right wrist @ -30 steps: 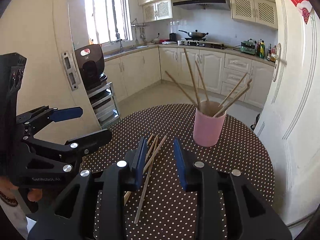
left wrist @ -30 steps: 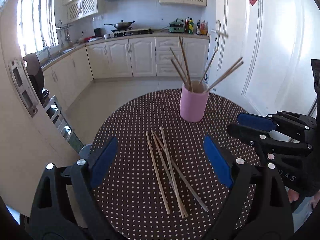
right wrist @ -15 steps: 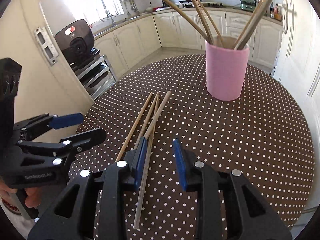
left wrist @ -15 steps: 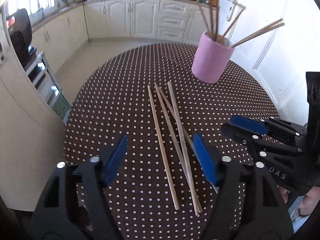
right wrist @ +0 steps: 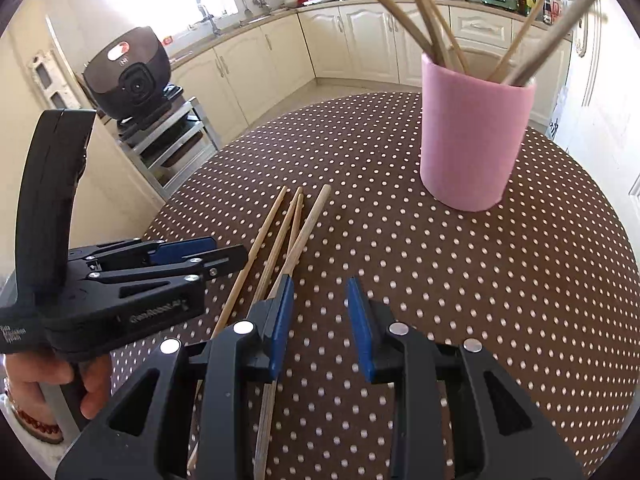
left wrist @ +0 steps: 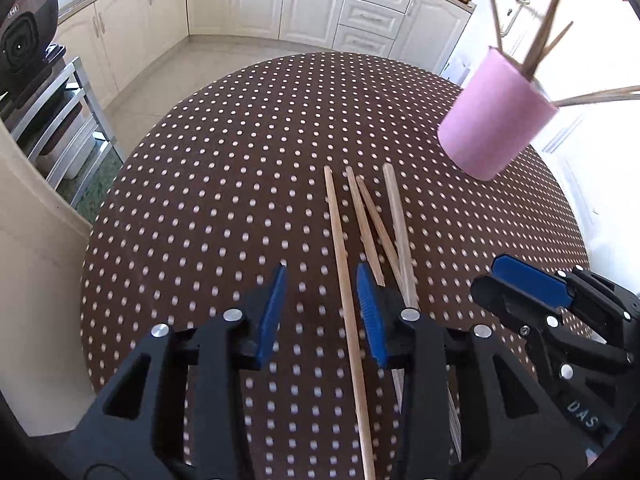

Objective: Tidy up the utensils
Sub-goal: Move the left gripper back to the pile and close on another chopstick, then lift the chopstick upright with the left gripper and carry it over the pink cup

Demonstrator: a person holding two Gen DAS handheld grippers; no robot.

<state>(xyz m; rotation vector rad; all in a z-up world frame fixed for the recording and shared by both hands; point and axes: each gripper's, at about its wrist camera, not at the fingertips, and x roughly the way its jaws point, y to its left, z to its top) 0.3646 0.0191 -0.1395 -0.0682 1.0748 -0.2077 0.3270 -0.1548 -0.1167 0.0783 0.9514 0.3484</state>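
Left wrist view: left gripper [left wrist: 322, 312] seen released, low over desk [left wrist: 208, 200], leftmost chopstick [left wrist: 340, 256] framed between its blue pads, long axis along fingers. Other chopsticks [left wrist: 384, 224] seen lying just right, beside right pad. Right gripper [right wrist: 320, 320] seen released, nothing held, bundle at its left pad. Pink cup [left wrist: 492, 120] located beyond, right. Left gripper judged nearer.

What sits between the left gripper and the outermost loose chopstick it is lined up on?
Nothing visible. The left gripper is open and already straddles the leftmost chopstick, bare tablecloth on its left. The other chopsticks lie just right of its right finger.
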